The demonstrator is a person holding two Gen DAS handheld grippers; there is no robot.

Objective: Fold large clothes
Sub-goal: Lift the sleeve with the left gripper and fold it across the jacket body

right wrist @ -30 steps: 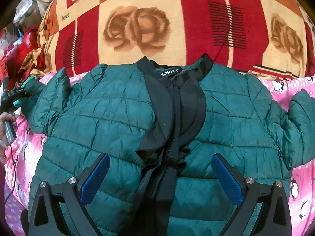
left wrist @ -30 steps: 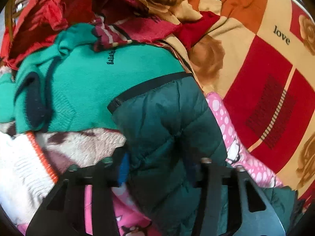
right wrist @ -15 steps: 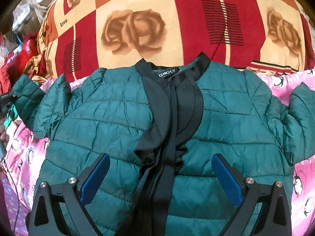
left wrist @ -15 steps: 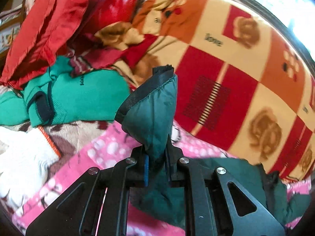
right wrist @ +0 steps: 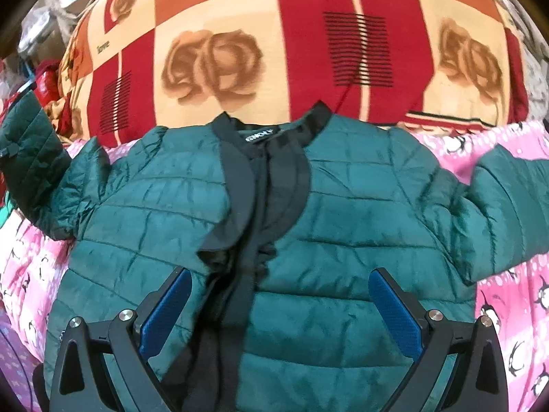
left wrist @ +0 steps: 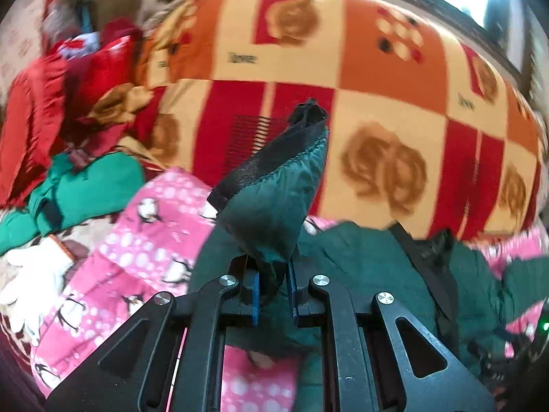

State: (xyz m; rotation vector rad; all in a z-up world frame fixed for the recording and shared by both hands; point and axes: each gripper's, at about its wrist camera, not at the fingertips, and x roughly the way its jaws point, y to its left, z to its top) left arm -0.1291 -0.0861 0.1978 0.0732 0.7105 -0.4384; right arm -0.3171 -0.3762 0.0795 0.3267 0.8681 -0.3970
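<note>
A dark green quilted jacket [right wrist: 343,226] with black trim lies front-up on a pink penguin-print sheet [right wrist: 507,295], collar toward the far side. My left gripper [left wrist: 272,292] is shut on the jacket's sleeve end [left wrist: 271,213], whose black cuff [left wrist: 274,151] stands up in front of the camera. In the right wrist view that lifted sleeve [right wrist: 27,151] rises at the far left. My right gripper [right wrist: 279,312] hovers open over the jacket's lower front, its blue pads [right wrist: 391,309] wide apart with nothing between them.
A red, orange and cream rose-print blanket [right wrist: 308,41] is bunched behind the jacket. To the left lie a teal green sweater [left wrist: 89,185], red clothes [left wrist: 41,110] and a white knit item [left wrist: 31,281].
The left gripper closed on the sleeve end and lifted it up and toward the jacket body. The right gripper stayed open and crept slightly forward.
</note>
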